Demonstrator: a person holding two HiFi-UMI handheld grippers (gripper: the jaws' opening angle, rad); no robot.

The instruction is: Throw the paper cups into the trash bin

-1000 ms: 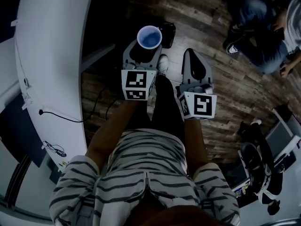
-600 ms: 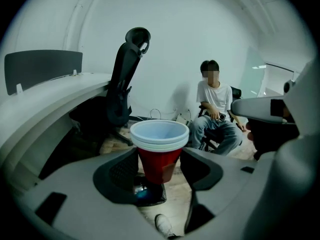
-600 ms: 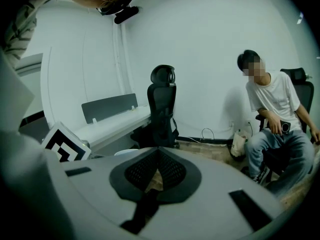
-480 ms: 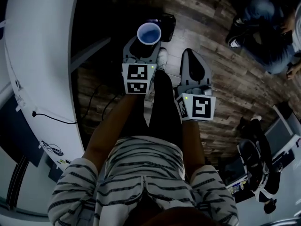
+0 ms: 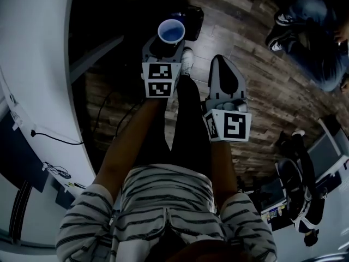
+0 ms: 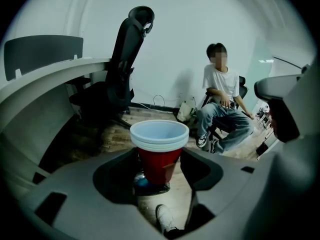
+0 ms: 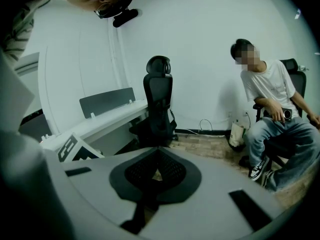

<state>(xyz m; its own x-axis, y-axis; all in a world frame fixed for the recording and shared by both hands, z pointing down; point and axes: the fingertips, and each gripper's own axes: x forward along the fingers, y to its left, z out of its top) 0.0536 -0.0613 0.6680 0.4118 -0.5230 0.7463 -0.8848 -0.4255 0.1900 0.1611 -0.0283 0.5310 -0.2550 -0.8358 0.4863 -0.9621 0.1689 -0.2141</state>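
Observation:
Stacked paper cups [image 5: 171, 31], red outside with white rims, stand upright between the jaws of my left gripper [image 5: 162, 52], which is shut on their sides. In the left gripper view the cup stack [image 6: 159, 146] fills the middle of the left gripper [image 6: 160, 159]. Just below and beyond it on the wooden floor shows a black trash bin [image 6: 150, 185]. In the head view the trash bin [image 5: 192, 19] lies just past the cups. My right gripper [image 5: 225, 82] hangs to the right, shut and empty. Its jaws meet in the right gripper view [image 7: 158, 156].
A white curved desk [image 5: 32, 64] runs along the left, with a cable [image 5: 60, 138] hanging from it. A black office chair [image 6: 125, 59] stands by the desk. A seated person [image 6: 225, 104] is ahead on the right. Dark equipment [image 5: 297, 184] stands at the lower right.
The left gripper with the cups has moved a little forward, up the head view, and the desk has slid left in the picture. Both grips look the same.

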